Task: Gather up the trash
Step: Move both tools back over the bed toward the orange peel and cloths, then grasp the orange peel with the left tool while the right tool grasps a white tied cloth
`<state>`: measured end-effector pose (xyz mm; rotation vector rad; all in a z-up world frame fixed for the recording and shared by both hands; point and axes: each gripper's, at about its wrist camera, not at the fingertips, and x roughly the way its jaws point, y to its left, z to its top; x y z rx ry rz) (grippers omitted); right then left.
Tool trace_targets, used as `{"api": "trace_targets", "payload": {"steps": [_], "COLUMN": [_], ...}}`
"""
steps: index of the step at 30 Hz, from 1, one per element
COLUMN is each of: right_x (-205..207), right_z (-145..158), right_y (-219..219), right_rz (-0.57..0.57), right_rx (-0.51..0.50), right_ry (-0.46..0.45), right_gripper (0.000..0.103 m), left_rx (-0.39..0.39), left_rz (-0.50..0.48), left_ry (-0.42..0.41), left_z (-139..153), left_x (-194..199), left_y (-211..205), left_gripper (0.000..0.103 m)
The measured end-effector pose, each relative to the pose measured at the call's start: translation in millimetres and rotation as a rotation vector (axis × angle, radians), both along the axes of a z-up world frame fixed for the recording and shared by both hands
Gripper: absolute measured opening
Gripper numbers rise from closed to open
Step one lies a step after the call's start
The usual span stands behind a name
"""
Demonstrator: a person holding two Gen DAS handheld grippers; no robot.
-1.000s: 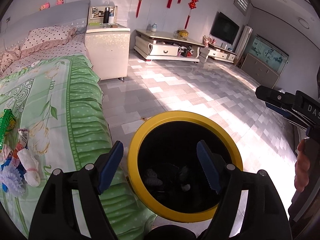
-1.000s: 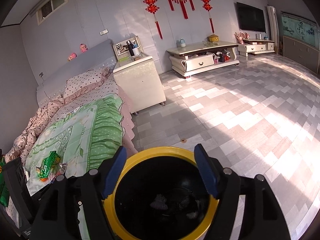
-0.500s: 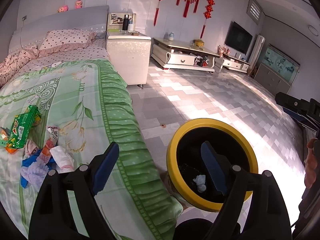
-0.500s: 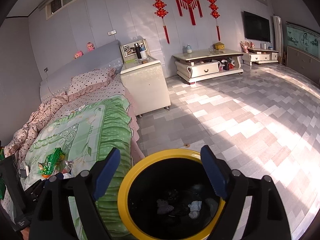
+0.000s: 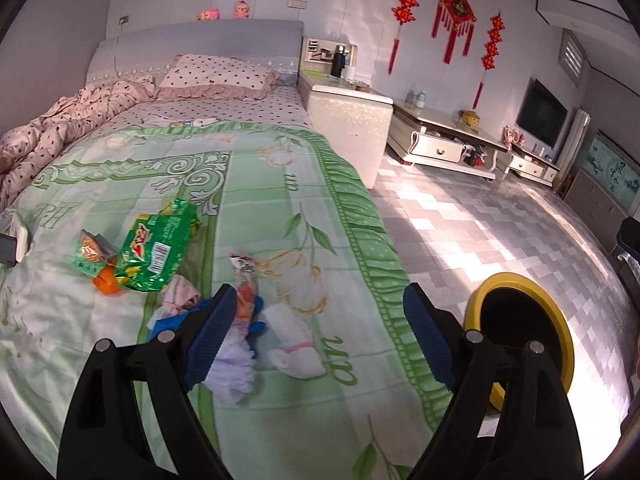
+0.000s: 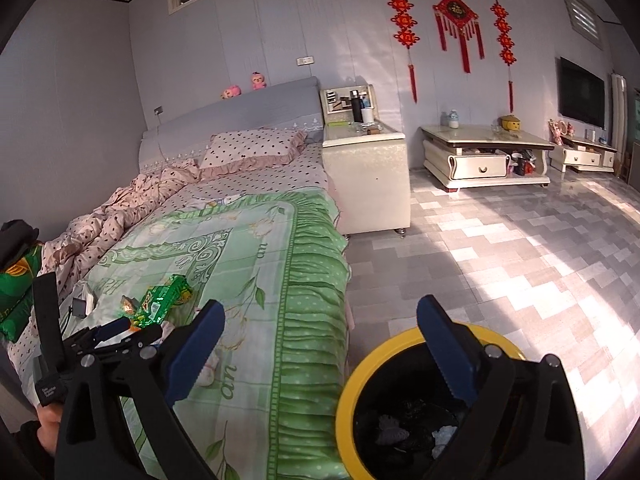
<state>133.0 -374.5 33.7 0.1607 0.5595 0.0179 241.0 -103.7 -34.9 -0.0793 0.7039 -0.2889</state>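
Note:
Trash lies on the green bed cover (image 5: 280, 184): a green snack bag (image 5: 158, 246), a small green packet (image 5: 90, 254), an orange fruit (image 5: 106, 282), a red-and-white wrapper (image 5: 245, 284), white crumpled tissues (image 5: 296, 340) and blue scraps (image 5: 256, 326). My left gripper (image 5: 320, 332) is open and empty, hovering over the tissues. The yellow-rimmed black bin (image 5: 560, 336) stands on the floor to its right. My right gripper (image 6: 320, 350) is open and empty above the bin's left rim (image 6: 348, 392); crumpled trash (image 6: 394, 434) lies inside. The snack bag (image 6: 164, 300) also shows there.
A white nightstand (image 5: 352, 128) stands at the bed's head end. A low TV cabinet (image 5: 444, 144) lines the far wall. A pink dotted quilt (image 5: 60, 128) and pillow (image 5: 216, 76) lie at the head. The tiled floor (image 6: 500, 248) stretches right of the bed.
My left gripper has swung left from above the bin to over the trash on the bed. My right gripper has shifted left, so the bin now sits lower right in its view.

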Motion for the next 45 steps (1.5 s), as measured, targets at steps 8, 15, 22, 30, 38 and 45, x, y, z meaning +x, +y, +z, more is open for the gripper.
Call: {"api": "trace_targets", "payload": {"steps": [8,15,22,30,38,45], "right_x": [41,75,104,130,145,154], "right_z": [-21,-55,-92,-133,-163,-185], "right_y": [73,129,154,172,185,190], "right_rz": [0.134,0.231,0.278,0.313,0.356,0.389], "right_rx": [-0.016,-0.041,-0.062,-0.079,-0.092,-0.091], "right_ry": [0.068,0.136,0.211,0.292,0.349,0.399], "right_gripper": [0.093,0.093,0.093,0.085,0.076,0.067], "left_rx": [0.020,0.012,0.012,0.011,0.028,0.053], "left_rz": [0.170,0.308,0.399,0.434,0.435,0.397], "left_ry": [0.023,0.077,0.134,0.191,0.218,0.240], "left_z": [-14,-46,-83,-122,-146,-164], "left_x": [30,56,82,112,146,166], "left_y": [94,161,206,226,229,216], "left_gripper": [0.081,0.081,0.081,0.080,0.074,0.056]}}
